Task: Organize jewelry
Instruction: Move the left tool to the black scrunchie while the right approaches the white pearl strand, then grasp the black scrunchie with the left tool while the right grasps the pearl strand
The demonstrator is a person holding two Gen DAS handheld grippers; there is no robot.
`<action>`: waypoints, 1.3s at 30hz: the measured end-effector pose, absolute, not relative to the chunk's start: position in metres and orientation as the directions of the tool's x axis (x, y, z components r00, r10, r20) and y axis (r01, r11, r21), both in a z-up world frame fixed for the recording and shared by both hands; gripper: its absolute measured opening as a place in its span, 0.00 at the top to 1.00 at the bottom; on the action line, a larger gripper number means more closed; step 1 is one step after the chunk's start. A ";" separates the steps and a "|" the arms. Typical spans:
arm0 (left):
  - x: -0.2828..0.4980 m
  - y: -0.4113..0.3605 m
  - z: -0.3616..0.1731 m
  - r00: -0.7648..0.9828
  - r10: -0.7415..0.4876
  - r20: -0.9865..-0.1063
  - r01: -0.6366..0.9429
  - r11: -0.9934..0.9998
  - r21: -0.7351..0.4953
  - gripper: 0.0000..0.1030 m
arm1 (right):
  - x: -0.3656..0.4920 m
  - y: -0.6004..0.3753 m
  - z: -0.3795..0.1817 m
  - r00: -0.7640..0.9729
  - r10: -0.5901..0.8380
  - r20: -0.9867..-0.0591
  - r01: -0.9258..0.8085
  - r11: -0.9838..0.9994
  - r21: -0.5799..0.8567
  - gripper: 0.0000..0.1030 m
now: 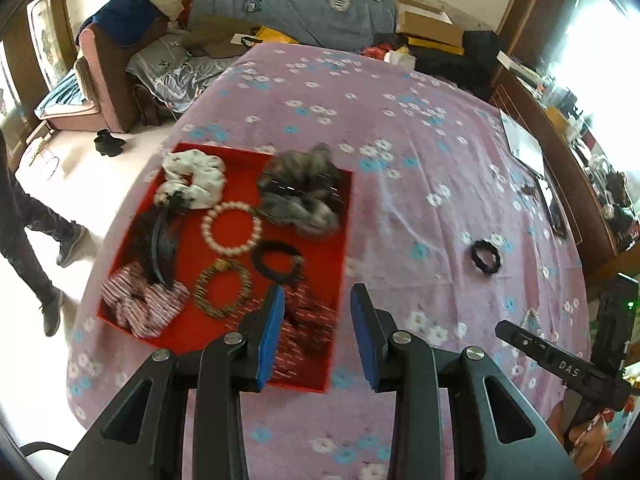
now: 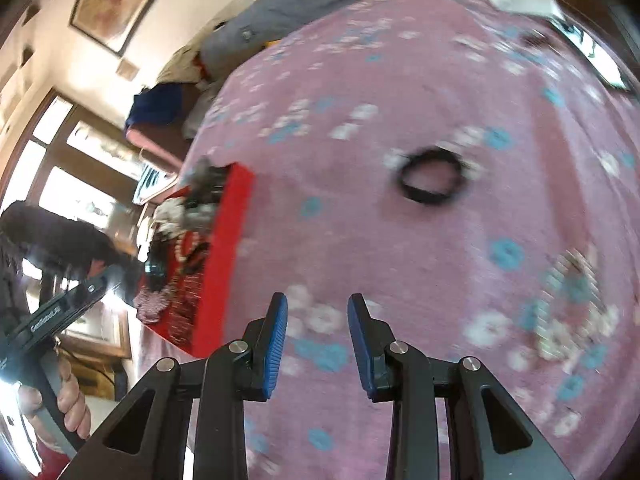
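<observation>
A black hair tie (image 2: 432,178) lies flat and alone on the pink flowered bedspread (image 2: 400,248), well apart from the red tray (image 1: 192,240) of scrunchies and bracelets. The right gripper (image 2: 317,344), jaws parted and empty, hangs nearer, the tie ahead and slightly right. As a ring it has no real long axis; the left gripper (image 1: 318,332), also parted and empty, hovers over the tray's near corner.
</observation>
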State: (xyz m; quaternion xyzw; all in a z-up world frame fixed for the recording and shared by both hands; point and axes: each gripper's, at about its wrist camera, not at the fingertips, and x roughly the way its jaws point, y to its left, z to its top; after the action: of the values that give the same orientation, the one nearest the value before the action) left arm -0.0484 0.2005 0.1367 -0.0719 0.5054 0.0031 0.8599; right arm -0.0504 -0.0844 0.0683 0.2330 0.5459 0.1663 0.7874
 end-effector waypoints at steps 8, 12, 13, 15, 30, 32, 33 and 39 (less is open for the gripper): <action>-0.058 0.143 0.138 0.481 -0.060 -0.874 -0.034 0.996 -0.087 0.68 | -0.062 -0.125 0.069 0.387 0.483 -0.785 0.013 0.849 0.529 0.67; -0.057 0.120 0.134 0.483 -0.065 -0.873 0.003 0.997 -0.073 0.68 | -0.068 -0.156 0.066 0.424 0.441 -0.791 0.014 0.870 0.493 0.67; -0.055 0.114 0.132 0.483 -0.068 -0.873 0.012 0.997 -0.072 0.67 | -0.068 -0.165 0.064 0.432 0.426 -0.795 0.026 0.875 0.483 0.67; -0.047 0.101 0.124 0.473 -0.074 -0.878 0.038 0.997 -0.064 0.67 | -0.071 -0.189 0.058 0.434 0.397 -0.809 0.075 0.879 0.471 0.67; 0.055 0.006 0.060 0.383 -0.184 -0.905 0.228 0.969 -0.101 0.68 | -0.061 -0.216 0.042 0.415 0.330 -0.848 0.030 0.926 0.376 0.67; 0.064 0.001 0.052 0.371 -0.181 -0.911 0.229 0.968 -0.099 0.68 | -0.061 -0.212 0.041 0.415 0.318 -0.853 0.008 0.936 0.352 0.67; 0.068 0.000 0.047 0.362 -0.187 -0.913 0.229 0.967 -0.107 0.68 | -0.061 -0.211 0.040 0.415 0.313 -0.854 0.001 0.939 0.344 0.67; 0.087 -0.011 0.026 0.324 -0.202 -0.924 0.239 0.963 -0.126 0.68 | -0.058 -0.207 0.033 0.401 0.304 -0.864 -0.009 0.945 0.328 0.67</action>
State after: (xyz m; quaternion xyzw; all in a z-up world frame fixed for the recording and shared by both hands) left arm 0.0865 -0.0115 0.0264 0.0166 0.5655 -0.1354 0.8134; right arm -0.0576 -0.2067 0.0326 0.1368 0.5390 0.0948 0.8257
